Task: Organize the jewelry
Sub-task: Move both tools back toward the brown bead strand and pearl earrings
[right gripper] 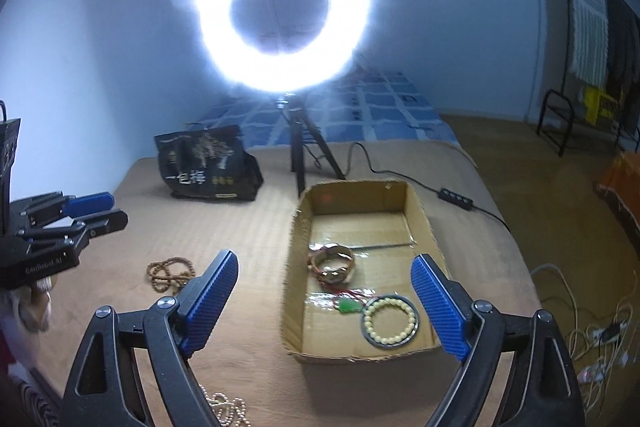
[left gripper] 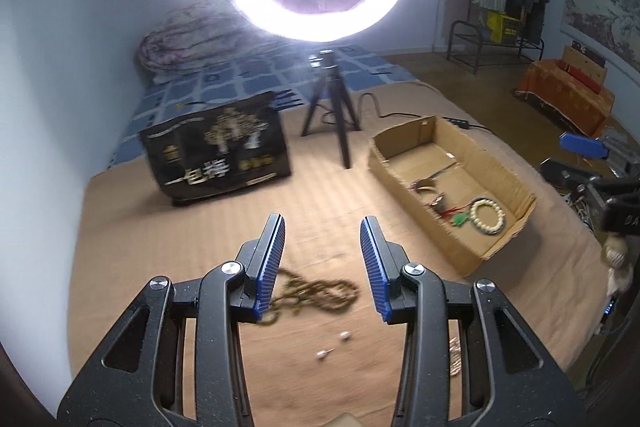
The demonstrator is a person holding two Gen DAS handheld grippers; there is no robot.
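While both grippers are hovering above the tan bedcover (right gripper: 248, 227), neither one is gripping anything. The left gripper (left gripper: 322, 259) is standing with its blue pads partly apart, a brown bead necklace (left gripper: 320, 293) lying loose on the cover below and between them, blurred. Two small pearl earrings (left gripper: 334, 345) are lying just nearer the camera. The right gripper (right gripper: 325, 301) is spread wide over the near end of one cardboard box (right gripper: 298, 227), with nothing between its pads.

Inside the box, one cream bead bracelet (right gripper: 390, 321) is resting by the near wall, one green pendant (right gripper: 349, 306) on a red cord is lying just beside it, and gold-brown bangles (right gripper: 333, 263), perhaps two, are sitting nearer the middle. A pale pearl strand (right gripper: 226, 407) is showing at the lower edge of the right view. One lit ring light (right gripper: 282, 13) on a tripod and one black bag (right gripper: 206, 167) are standing behind.
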